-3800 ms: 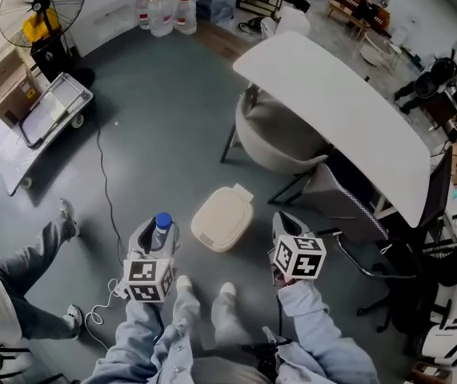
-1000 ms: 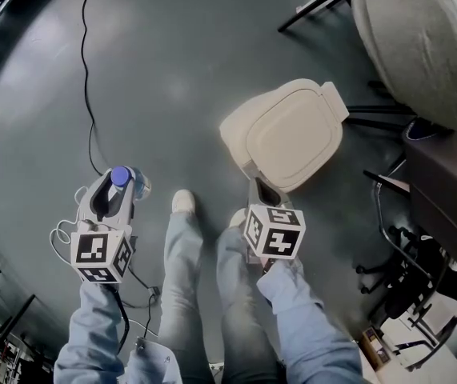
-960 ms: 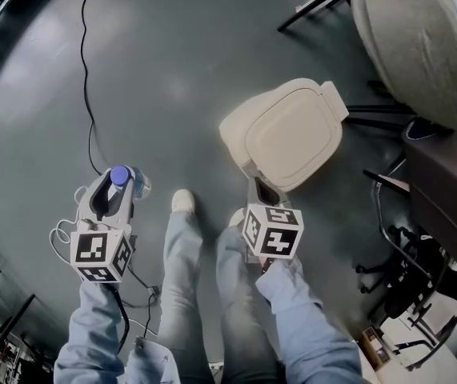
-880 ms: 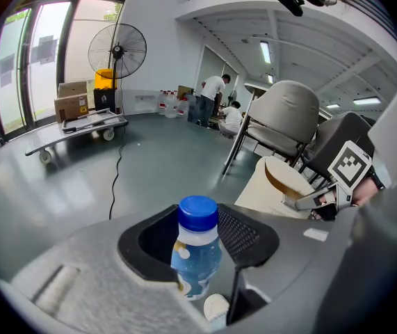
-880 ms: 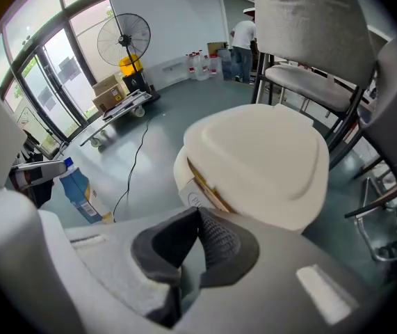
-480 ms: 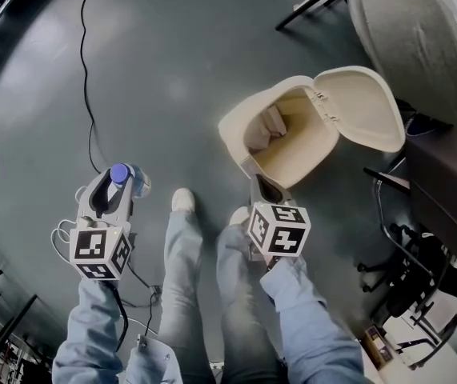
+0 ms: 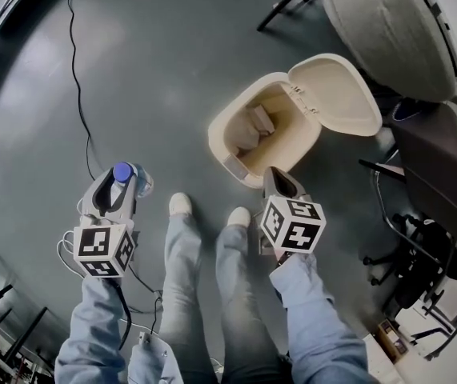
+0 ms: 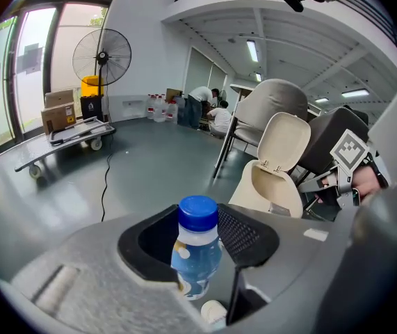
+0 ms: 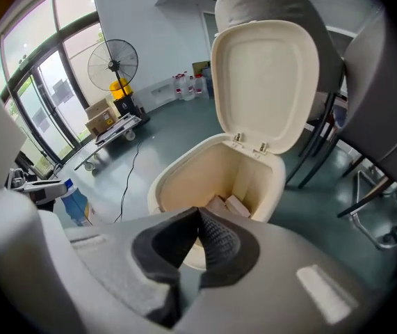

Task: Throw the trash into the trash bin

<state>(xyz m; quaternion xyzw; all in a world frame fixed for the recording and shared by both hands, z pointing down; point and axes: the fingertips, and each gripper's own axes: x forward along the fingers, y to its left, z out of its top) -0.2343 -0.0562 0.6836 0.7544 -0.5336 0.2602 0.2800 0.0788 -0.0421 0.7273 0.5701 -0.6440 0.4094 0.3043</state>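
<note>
The cream trash bin [image 7: 226,152] stands on the floor with its lid [image 7: 336,94] tipped up and back. Some white trash [image 7: 254,125] lies inside it. My left gripper [image 7: 120,184] is left of the bin, shut on a clear plastic bottle [image 8: 197,261] with a blue cap [image 7: 122,172]; the bottle stands upright between the jaws. My right gripper [image 7: 276,176] hovers at the bin's near rim, shut with nothing in it. In the right gripper view the right gripper [image 9: 198,218] points into the open bin [image 9: 254,179].
A grey shell chair [image 7: 388,30] and a dark office chair [image 7: 440,174] stand right behind the bin. A black cable [image 7: 80,126] runs across the floor on the left. The person's shoes [image 7: 180,205] are between the grippers. A fan [image 8: 101,51] and a cart [image 8: 66,134] stand far off.
The bin's lid was down a second ago and now stands open. The right gripper has lifted slightly off the bin's front edge. The left gripper still holds the bottle.
</note>
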